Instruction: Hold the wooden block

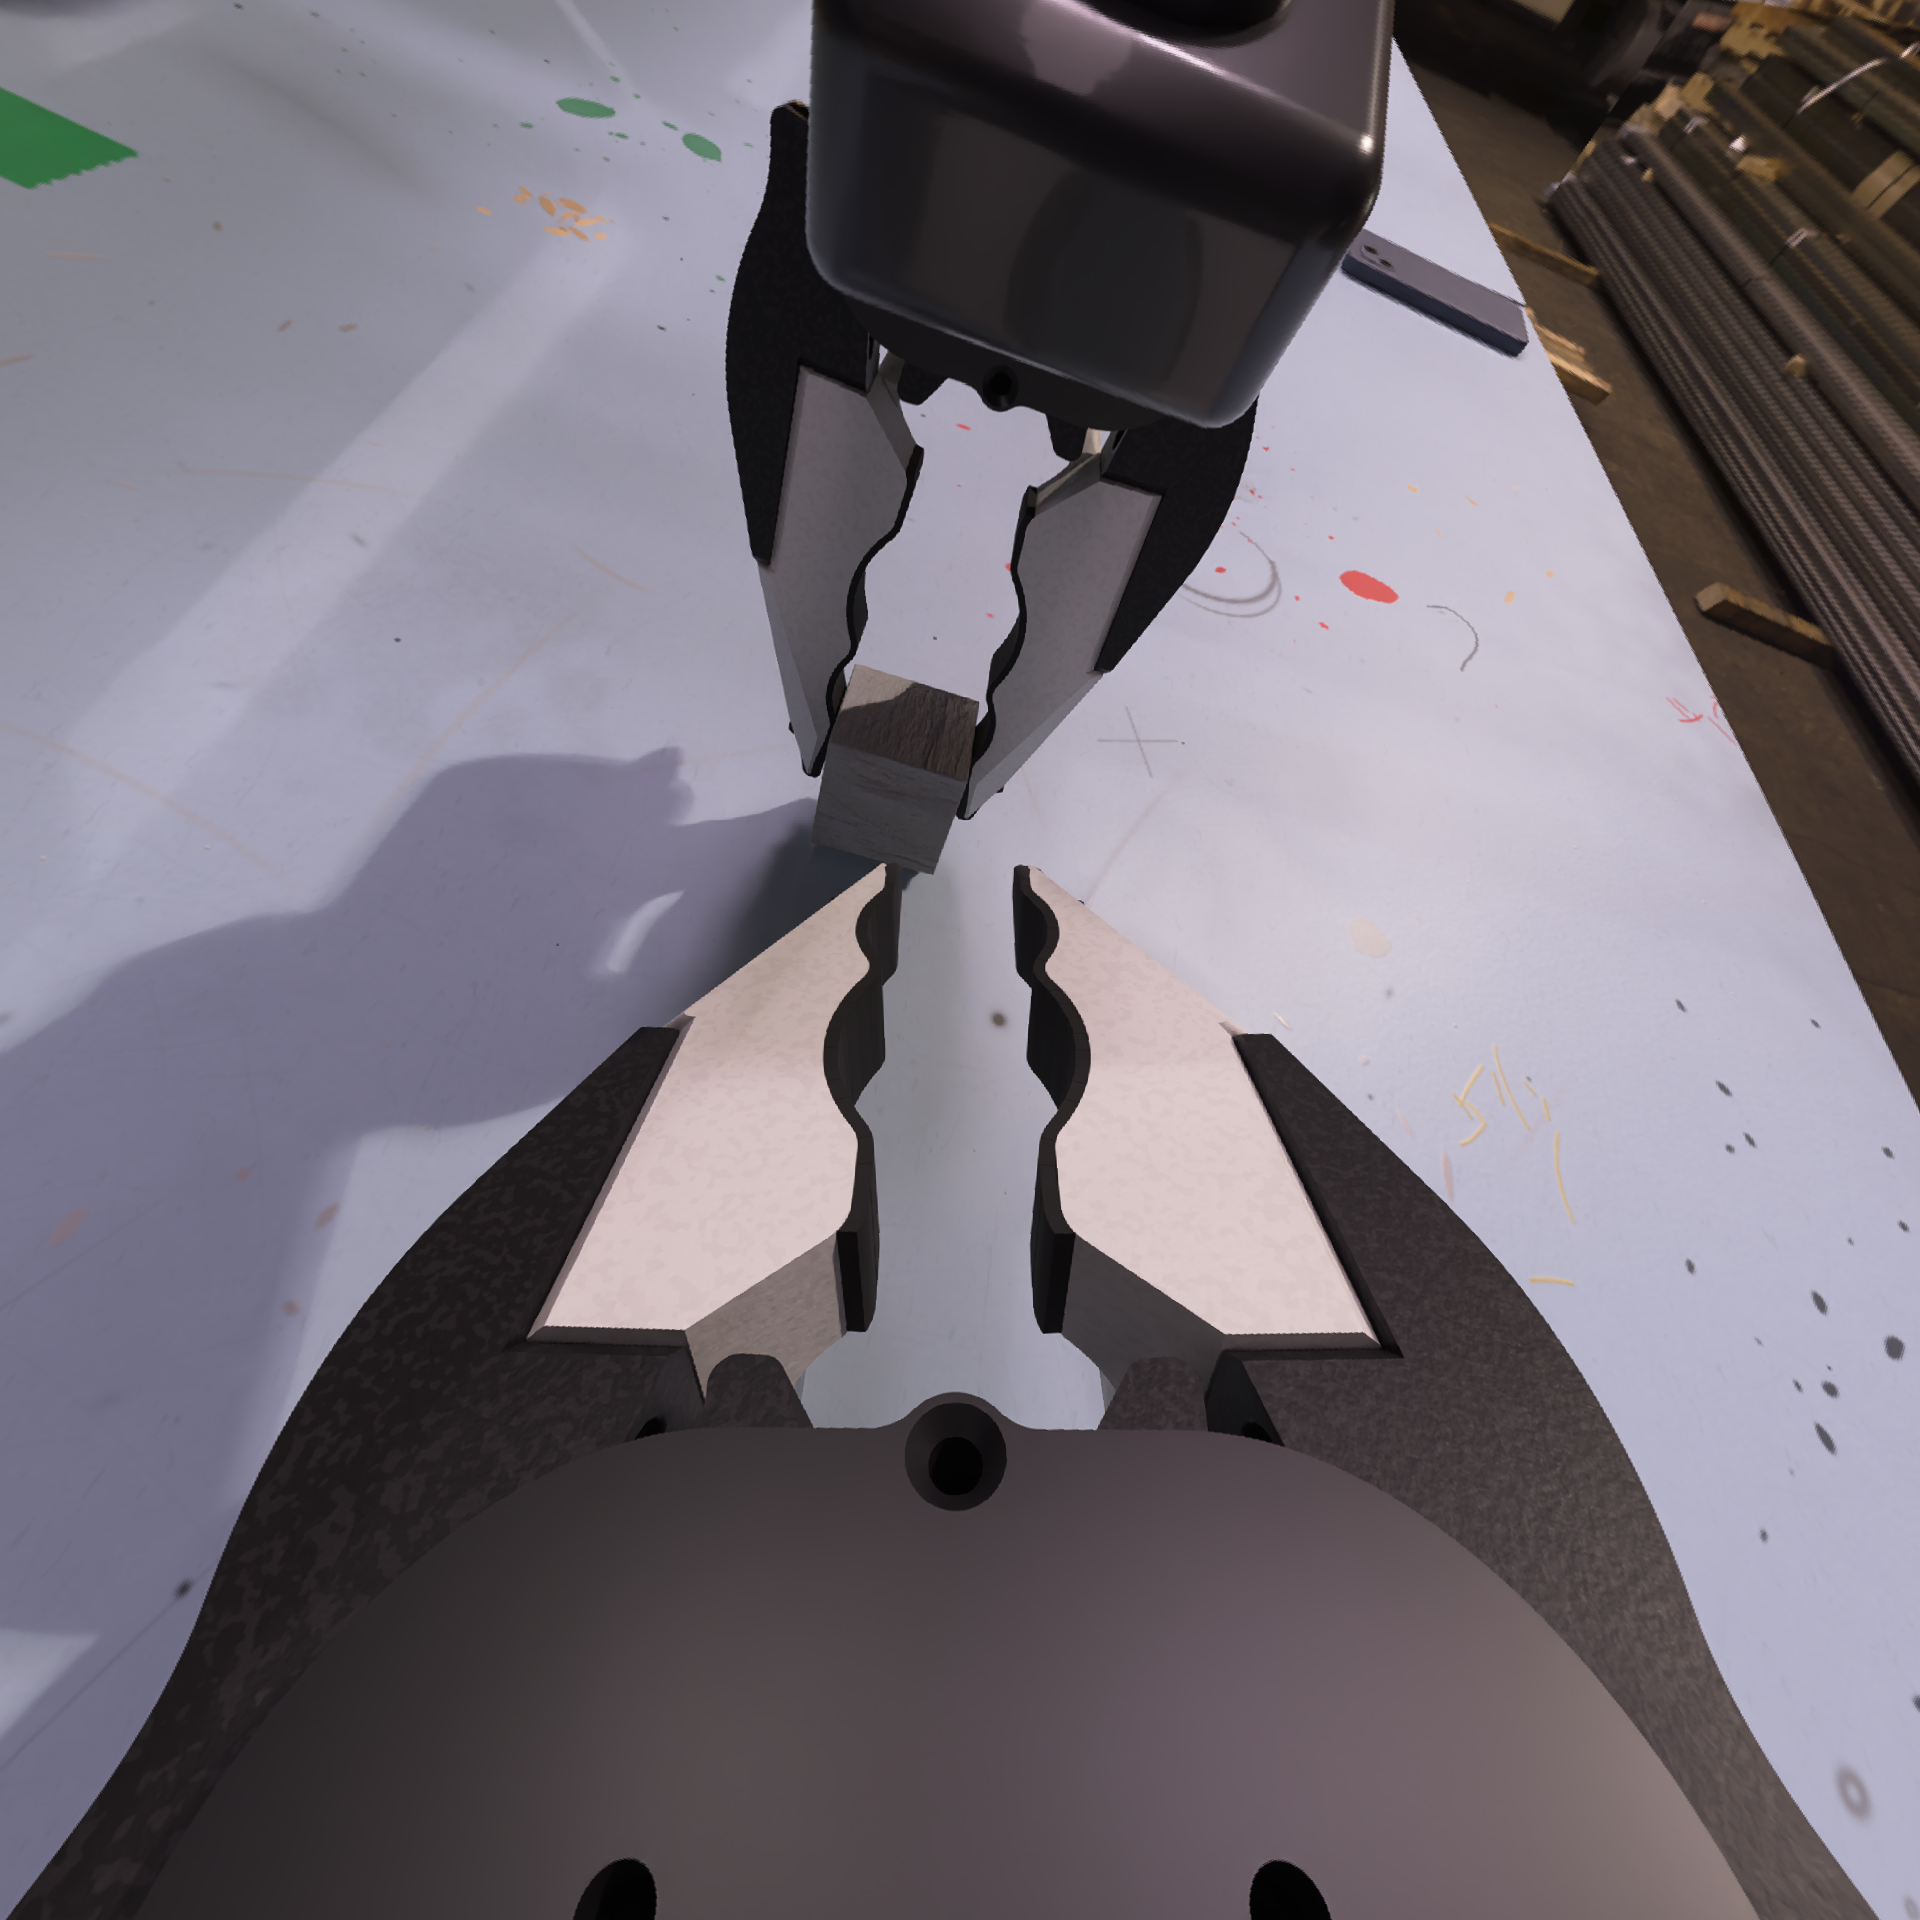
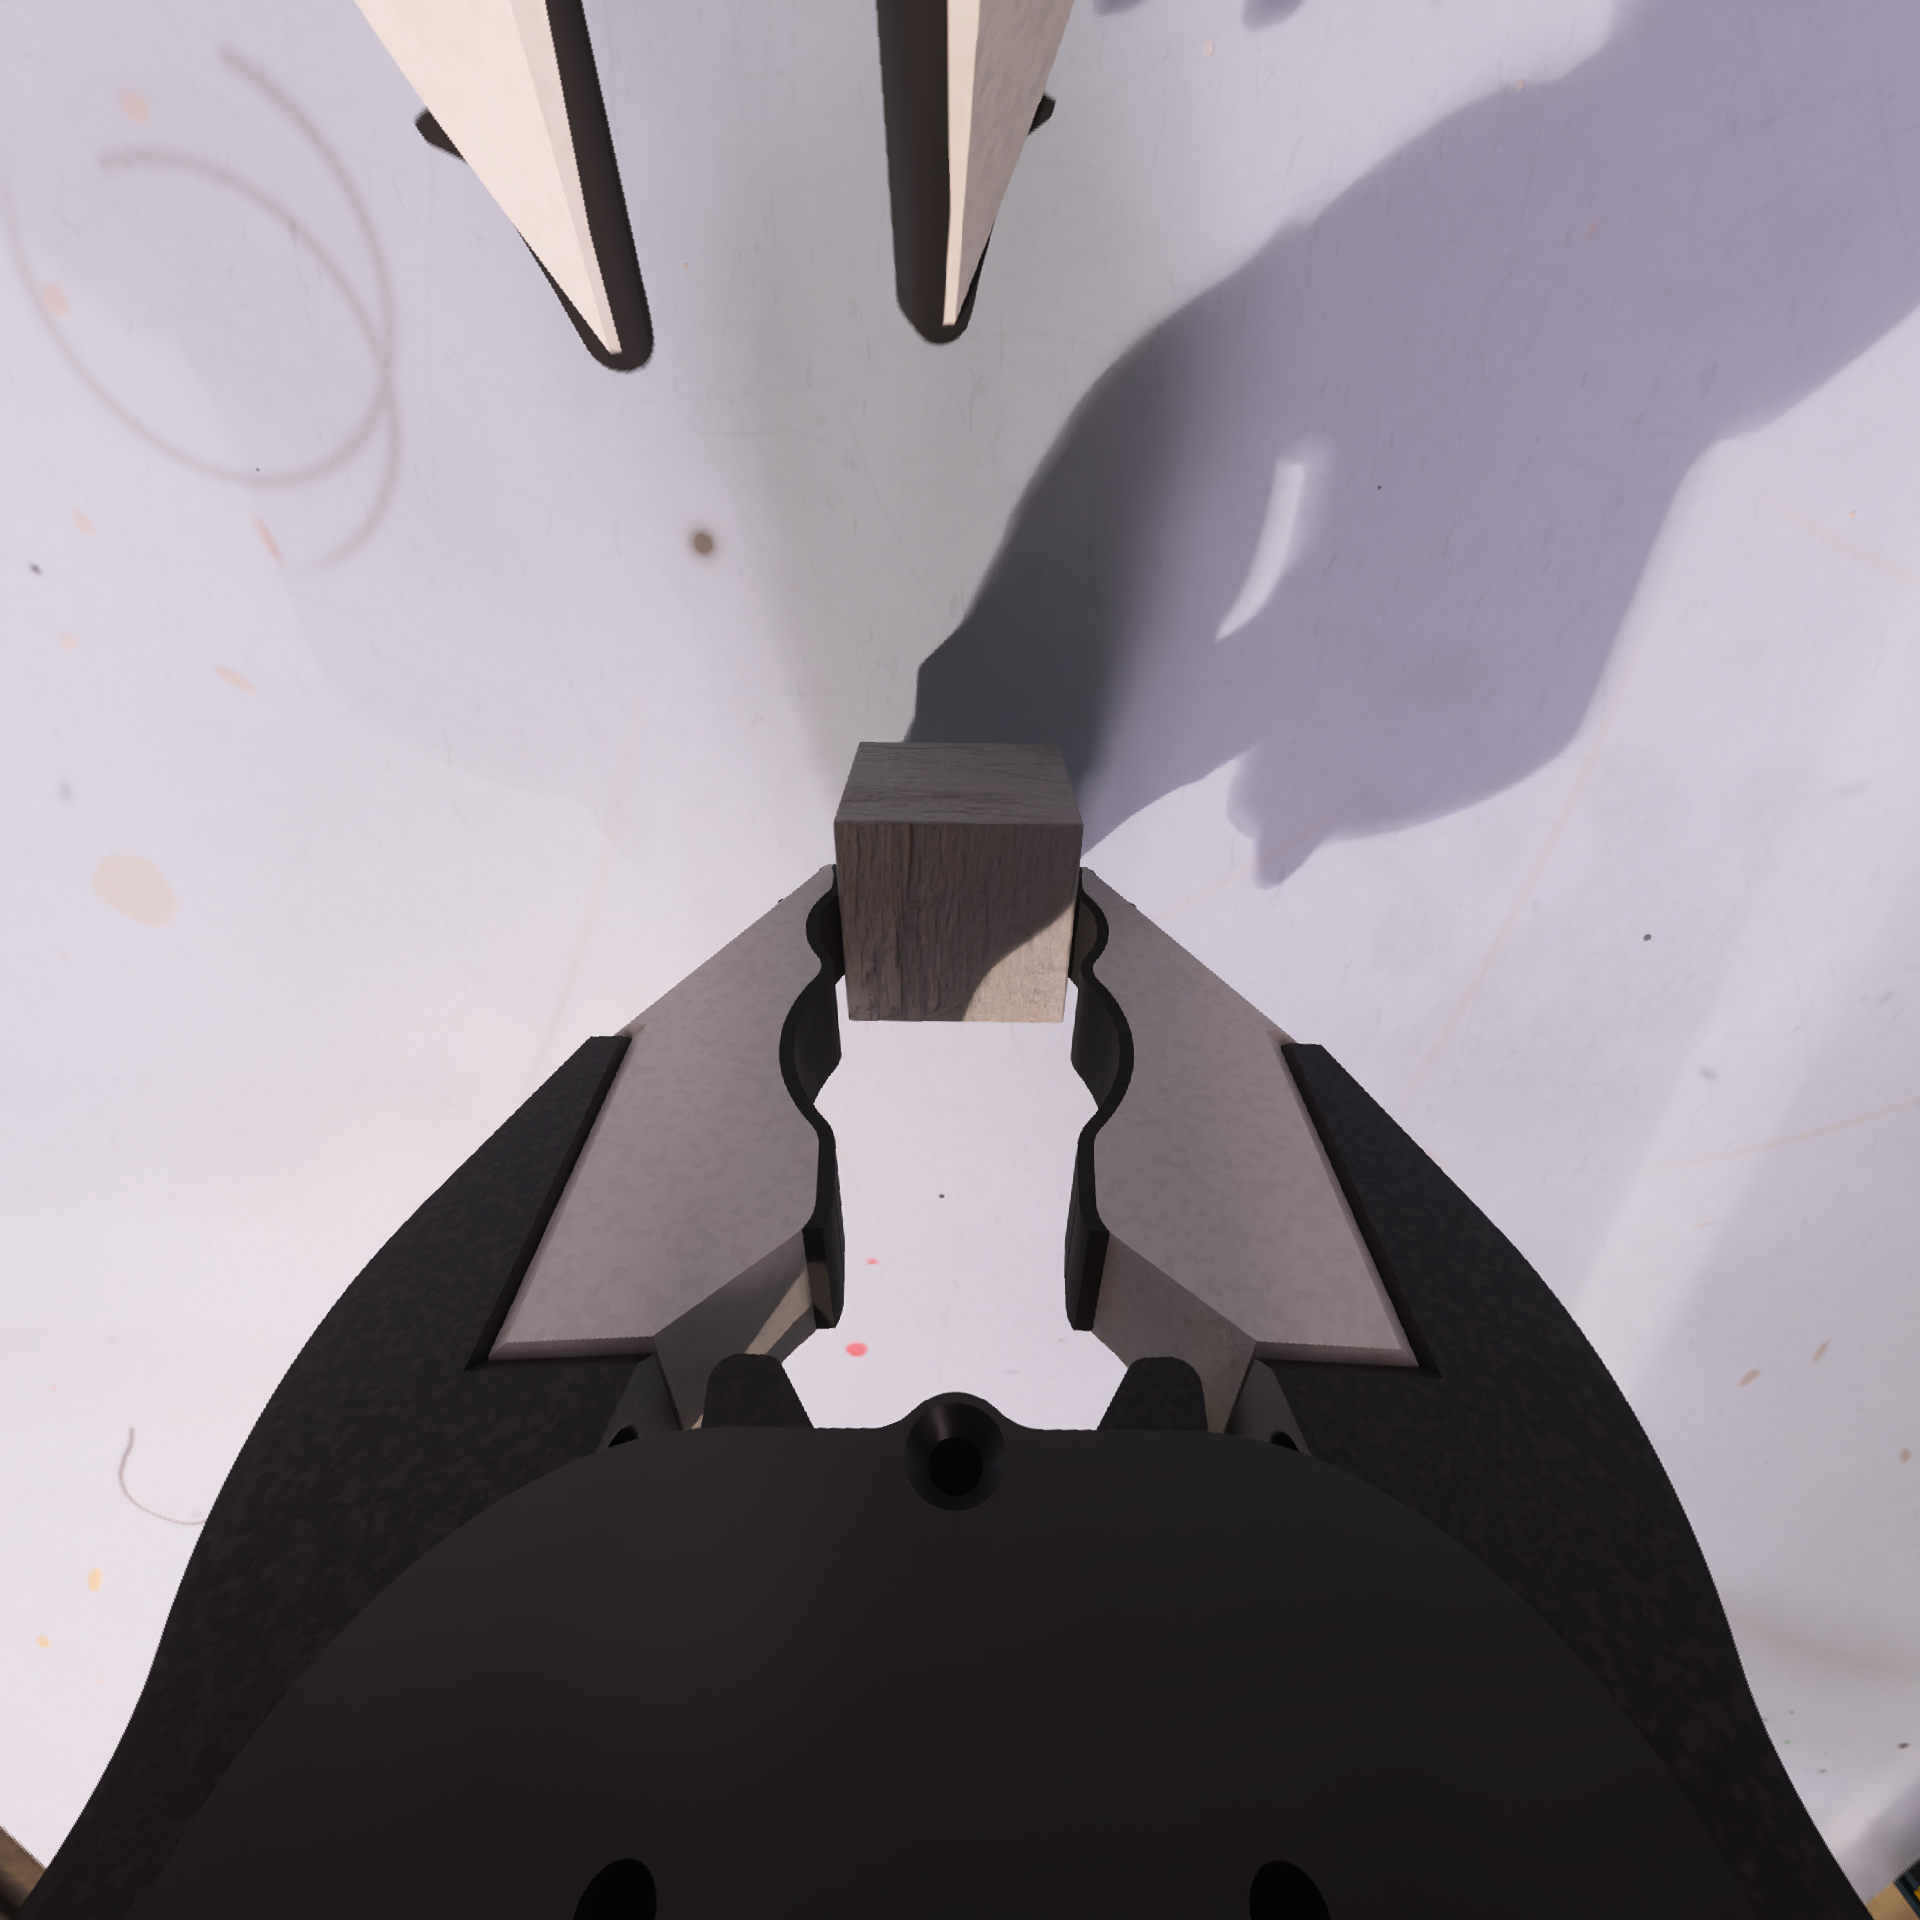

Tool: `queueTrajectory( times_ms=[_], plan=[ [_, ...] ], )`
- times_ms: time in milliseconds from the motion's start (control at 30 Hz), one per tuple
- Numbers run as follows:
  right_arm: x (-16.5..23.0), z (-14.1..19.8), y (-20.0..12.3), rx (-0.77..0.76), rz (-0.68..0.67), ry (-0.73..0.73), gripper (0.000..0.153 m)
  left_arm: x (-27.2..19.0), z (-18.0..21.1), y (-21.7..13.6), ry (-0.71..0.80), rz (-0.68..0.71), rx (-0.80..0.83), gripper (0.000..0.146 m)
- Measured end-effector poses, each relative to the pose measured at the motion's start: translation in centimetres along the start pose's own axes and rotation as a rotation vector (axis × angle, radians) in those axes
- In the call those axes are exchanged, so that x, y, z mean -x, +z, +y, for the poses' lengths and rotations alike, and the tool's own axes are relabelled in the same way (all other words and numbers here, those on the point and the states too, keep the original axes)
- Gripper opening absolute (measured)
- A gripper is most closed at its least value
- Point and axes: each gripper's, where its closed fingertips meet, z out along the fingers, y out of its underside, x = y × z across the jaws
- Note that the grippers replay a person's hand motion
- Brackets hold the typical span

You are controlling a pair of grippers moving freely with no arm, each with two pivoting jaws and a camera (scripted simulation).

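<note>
Right wrist view has the wooden block pinched between the tips of my right gripper, pads touching both side faces, so that grab looks done to me. Whether the block is lifted or sitting on the pale paint-spattered table, I honestly can't tell; its shadow starts right at its far edge. From the left wrist cam, my left gripper sits just short of the block's near side, fingers parted narrowly with nothing between them, one tip almost at the block's lower corner. Beyond the block, near the table's edge, lies a dark blue phone. I'd say what's left is just keeping the squeeze steady.
</note>
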Motion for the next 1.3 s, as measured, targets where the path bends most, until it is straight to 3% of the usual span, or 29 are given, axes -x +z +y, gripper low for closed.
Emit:
queueTrajectory(
  times_ms=[433,733,867,1033,1133,1300],
  plan=[
    [0.0,0.4,0.3,0.069,0.035,-0.008,0.041,0.2,-0.2,1.8,0.065,-0.111,0.024,0.019],
    [0.0,0.6,-0.3,0.050,0.024,-0.002,0.041,0.5,-0.8,0.9,0.107,-0.088,-0.069,0.030],
    [0.0,0.6,-0.6,0.037,0.021,0.001,0.041,-0.1,-1.4,0.7,0.109,-0.046,-0.127,0.021],
    [0.1,0.5,-0.7,0.039,0.023,-0.003,0.041,-0.2,-1.6,1.5,0.163,-0.096,-0.120,0.019],
    [0.1,0.6,-0.7,0.038,0.018,-0.003,0.041,0.4,-2.0,1.8,0.207,-0.180,-0.131,0.031],
    [-0.6,1.4,-1.4,0.020,0.011,0.022,0.041,1.1,-2.5,0.9,0.184,-0.180,-0.205,0.052]
  ],
)
